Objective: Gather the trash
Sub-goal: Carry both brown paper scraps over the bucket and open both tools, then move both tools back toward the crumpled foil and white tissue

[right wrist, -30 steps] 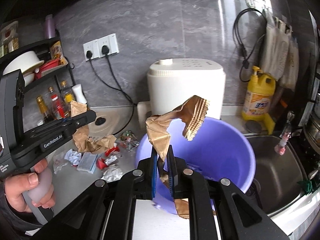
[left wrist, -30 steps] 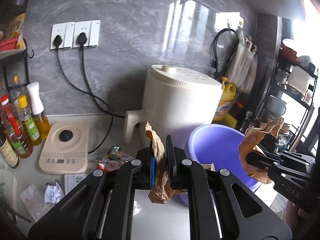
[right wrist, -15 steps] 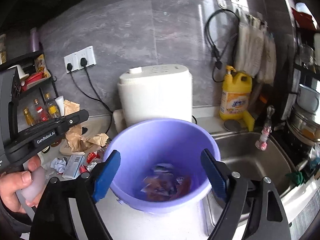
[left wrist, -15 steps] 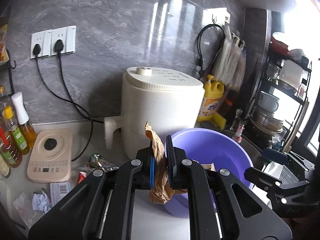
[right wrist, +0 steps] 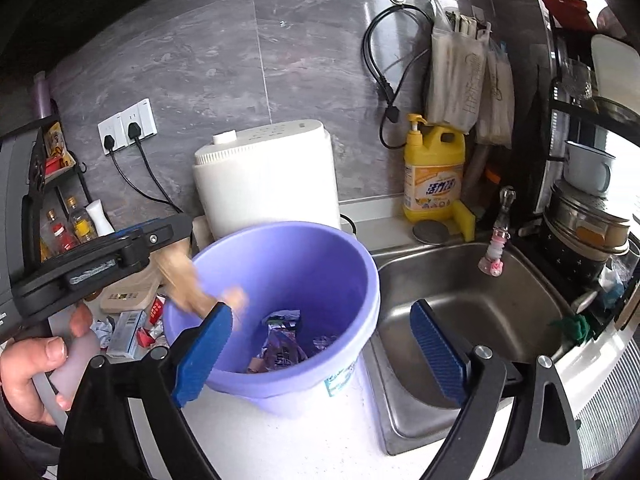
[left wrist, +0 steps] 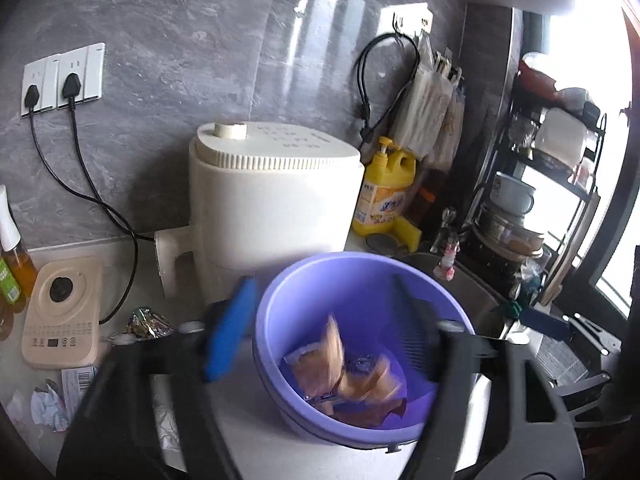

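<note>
A purple plastic basin (left wrist: 276,304) (right wrist: 352,256) stands on the white counter and holds wrappers and brown paper. My left gripper (left wrist: 320,324) is open over the basin. A blurred piece of brown paper (left wrist: 334,344) is in the air inside the basin, free of the jaws; the right wrist view shows it at the basin's left rim (right wrist: 188,280). My right gripper (right wrist: 320,352) is open and empty, at the basin's front rim. More trash (left wrist: 52,396) (right wrist: 124,328) lies on the counter left of the basin: crumpled white paper, a small box, a foil wrapper (left wrist: 148,322).
A white appliance (left wrist: 272,200) stands behind the basin, a steel sink (right wrist: 472,304) to its right. A yellow detergent bottle (right wrist: 434,172), a beige cooker (left wrist: 60,312), oil bottles (right wrist: 76,224) and a black dish rack (left wrist: 552,184) line the wall.
My left gripper moved over the basin and opened, letting go of the brown paper, which is dropping in. My right gripper opened earlier, dropped its paper and stays open.
</note>
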{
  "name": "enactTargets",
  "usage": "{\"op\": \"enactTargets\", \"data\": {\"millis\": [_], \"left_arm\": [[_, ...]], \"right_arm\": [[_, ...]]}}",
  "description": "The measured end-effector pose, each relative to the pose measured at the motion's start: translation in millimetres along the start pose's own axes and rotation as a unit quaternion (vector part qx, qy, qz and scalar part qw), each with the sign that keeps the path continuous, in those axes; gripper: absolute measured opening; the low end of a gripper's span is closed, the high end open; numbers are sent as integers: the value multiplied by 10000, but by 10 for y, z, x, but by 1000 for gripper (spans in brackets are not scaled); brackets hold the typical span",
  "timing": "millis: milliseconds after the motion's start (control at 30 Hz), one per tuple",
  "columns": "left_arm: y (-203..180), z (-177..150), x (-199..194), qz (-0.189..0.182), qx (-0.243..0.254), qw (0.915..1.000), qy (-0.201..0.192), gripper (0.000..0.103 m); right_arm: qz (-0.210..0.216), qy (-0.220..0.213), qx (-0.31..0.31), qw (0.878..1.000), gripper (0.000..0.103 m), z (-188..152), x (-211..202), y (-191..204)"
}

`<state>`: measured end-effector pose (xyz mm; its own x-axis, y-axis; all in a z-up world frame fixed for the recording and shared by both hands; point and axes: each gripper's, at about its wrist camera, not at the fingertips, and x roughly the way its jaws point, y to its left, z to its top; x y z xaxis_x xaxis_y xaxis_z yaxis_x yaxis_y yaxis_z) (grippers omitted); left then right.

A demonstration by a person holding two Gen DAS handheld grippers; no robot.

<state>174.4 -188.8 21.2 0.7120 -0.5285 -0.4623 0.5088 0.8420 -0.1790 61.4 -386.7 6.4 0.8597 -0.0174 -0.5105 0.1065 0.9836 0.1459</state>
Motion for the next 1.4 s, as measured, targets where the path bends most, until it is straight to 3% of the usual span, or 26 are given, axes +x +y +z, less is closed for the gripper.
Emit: {"op": "enactTargets", "data": {"millis": [67,167,367,533,700,867,1233,1400], "left_arm": [[23,-7,-22,176,25,9998,-26,86],[125,-31,-80,474,-13,9989,-40,92],[436,-81,-302,961,-272,9949,-106,97],[704,-161,-520,1806,-422,9825,-172,97],[930,-240,-757,2291,-608,9710,-310,97],[1145,-302,-964,2842,-831,9544,-389,97],[1537,-471,-1294,3027,-957,9480,-238,97],[1682,-579,-1415,2991,-965,9492,-175,97]], "right_arm": [[17,12,21,10000,91,-5,12,10],[112,20,13,9999,92,-6,38,67],[422,15,-170,9990,95,-2,102,316],[733,49,-345,9967,95,-4,170,567],[1026,97,-517,9933,95,-6,239,828],[1279,133,-674,9894,95,-16,290,1075],[1743,191,-1020,9792,95,-70,344,1609],[1880,256,-1159,9750,95,-117,385,1826]]}}
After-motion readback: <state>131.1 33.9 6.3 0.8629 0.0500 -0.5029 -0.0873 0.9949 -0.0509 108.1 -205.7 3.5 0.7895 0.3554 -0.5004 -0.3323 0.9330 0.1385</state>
